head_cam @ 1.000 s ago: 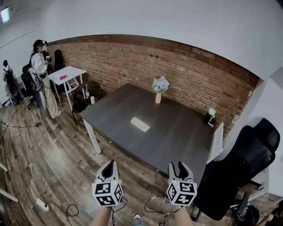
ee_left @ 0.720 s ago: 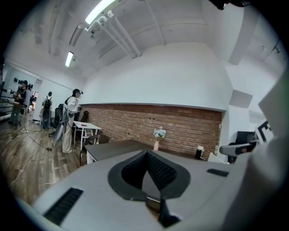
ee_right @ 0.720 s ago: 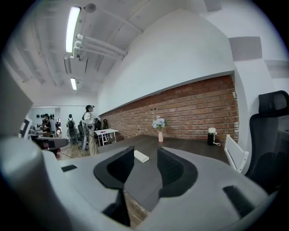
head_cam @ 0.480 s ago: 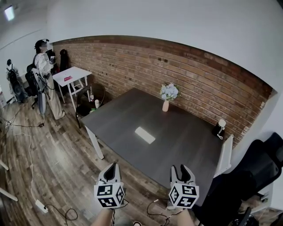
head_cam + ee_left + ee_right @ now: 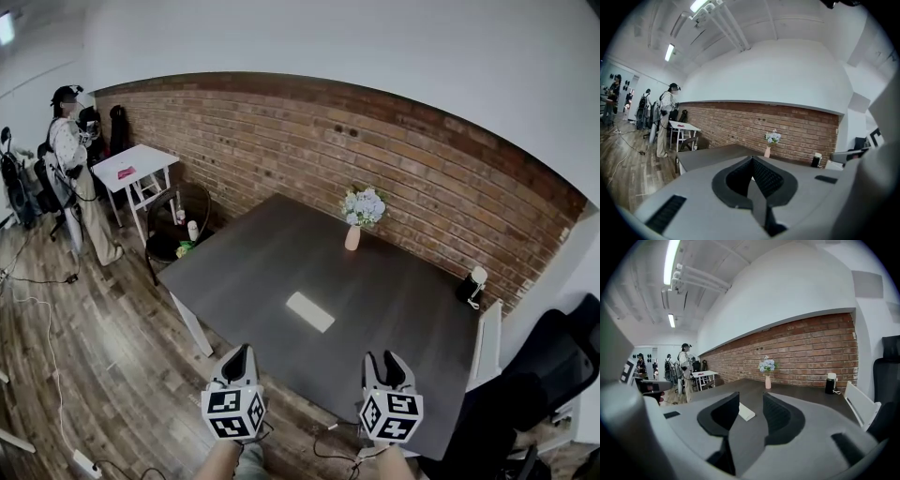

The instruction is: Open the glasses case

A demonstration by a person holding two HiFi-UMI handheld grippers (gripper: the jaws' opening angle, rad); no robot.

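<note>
The white glasses case (image 5: 310,311) lies flat and closed near the middle of the frame, on the dark table (image 5: 412,319). Both tools are at the bottom edge, well apart from it. The left gripper (image 5: 236,355) has its jaws together on nothing. The right gripper (image 5: 385,360) has its jaws spread and empty, probably ready to take the case.

No words, brand names or numbers can be read anywhere. The only markings are black-and-white square code patterns on the white marker cube (image 5: 232,412) of the left gripper (image 5: 238,354) and on the matching cube (image 5: 391,415) of the right gripper (image 5: 384,361).
</note>
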